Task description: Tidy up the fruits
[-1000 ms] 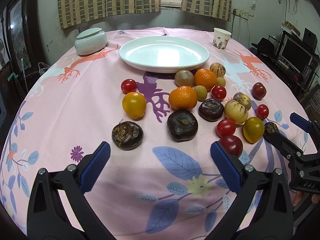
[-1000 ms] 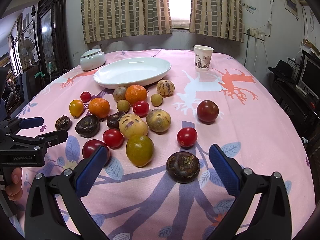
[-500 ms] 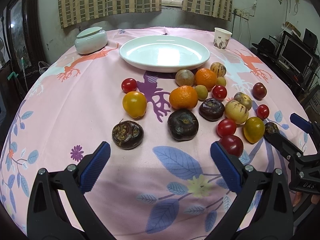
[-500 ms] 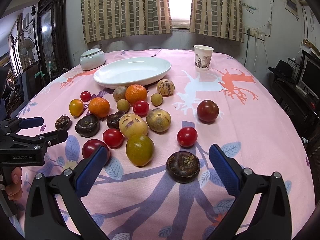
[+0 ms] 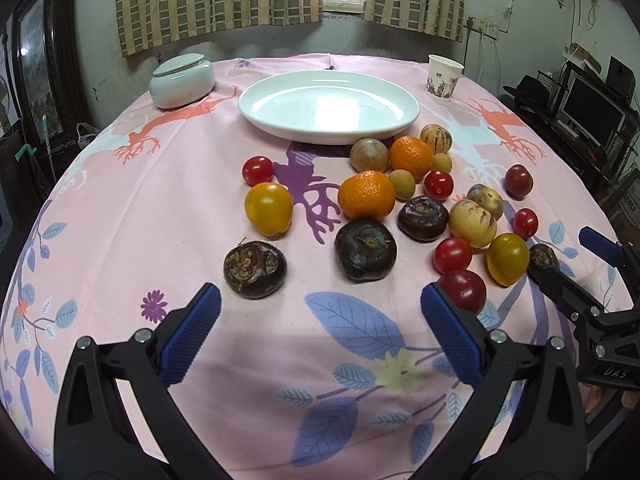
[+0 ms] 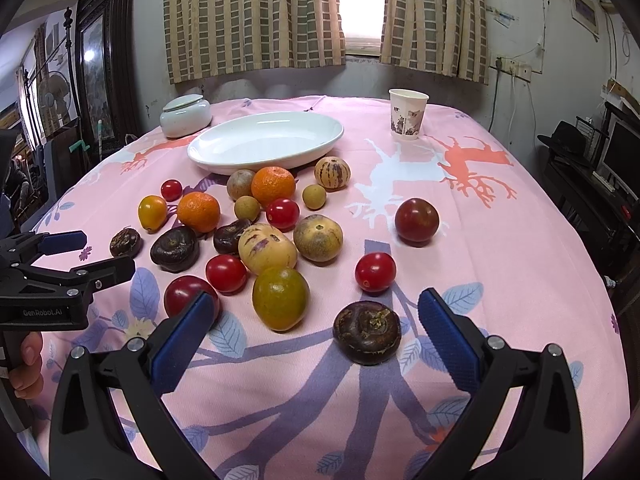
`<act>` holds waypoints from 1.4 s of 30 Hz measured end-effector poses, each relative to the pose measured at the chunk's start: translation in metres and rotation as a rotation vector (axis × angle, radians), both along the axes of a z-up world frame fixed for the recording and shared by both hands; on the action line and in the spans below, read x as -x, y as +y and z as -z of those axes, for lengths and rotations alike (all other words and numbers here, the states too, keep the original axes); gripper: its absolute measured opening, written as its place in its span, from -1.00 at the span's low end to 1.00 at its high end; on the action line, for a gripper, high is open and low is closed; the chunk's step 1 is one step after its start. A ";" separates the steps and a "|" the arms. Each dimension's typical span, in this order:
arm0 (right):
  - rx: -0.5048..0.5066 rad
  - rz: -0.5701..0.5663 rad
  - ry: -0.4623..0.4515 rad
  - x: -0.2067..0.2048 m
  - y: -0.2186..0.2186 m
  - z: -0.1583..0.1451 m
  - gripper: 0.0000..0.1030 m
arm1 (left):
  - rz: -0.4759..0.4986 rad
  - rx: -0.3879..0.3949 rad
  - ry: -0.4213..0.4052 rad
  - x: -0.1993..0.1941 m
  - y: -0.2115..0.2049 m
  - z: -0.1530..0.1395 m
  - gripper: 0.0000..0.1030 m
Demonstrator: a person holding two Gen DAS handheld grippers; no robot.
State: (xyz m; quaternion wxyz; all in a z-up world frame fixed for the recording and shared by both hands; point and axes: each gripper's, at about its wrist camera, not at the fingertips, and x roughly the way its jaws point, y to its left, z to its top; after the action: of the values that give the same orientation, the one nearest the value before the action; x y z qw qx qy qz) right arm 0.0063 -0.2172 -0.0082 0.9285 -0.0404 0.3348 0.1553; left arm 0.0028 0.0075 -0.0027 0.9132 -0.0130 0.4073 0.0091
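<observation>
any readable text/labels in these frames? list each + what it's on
"GenRobot.AI": on the black body of the left gripper, seen in the right wrist view.
"DAS": on the black body of the right gripper, seen in the left wrist view; it may be part of a longer mark.
Paper cup: printed pattern only, no legible words.
Nothing else readable.

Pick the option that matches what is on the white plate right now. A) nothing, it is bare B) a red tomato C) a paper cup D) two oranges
A: the white plate holds no fruit; the oranges and the rest lie on the tablecloth in front of it, and the paper cup stands apart to its right.
</observation>
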 end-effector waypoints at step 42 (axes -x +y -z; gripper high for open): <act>-0.007 0.004 -0.011 0.003 -0.002 0.001 0.97 | -0.007 -0.017 0.006 -0.006 0.022 -0.004 0.96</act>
State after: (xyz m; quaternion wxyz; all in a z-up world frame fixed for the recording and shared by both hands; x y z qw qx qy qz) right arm 0.0034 -0.2191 -0.0097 0.9307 -0.0375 0.3294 0.1545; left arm 0.0089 0.0290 0.0017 0.9119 -0.0067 0.4100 0.0158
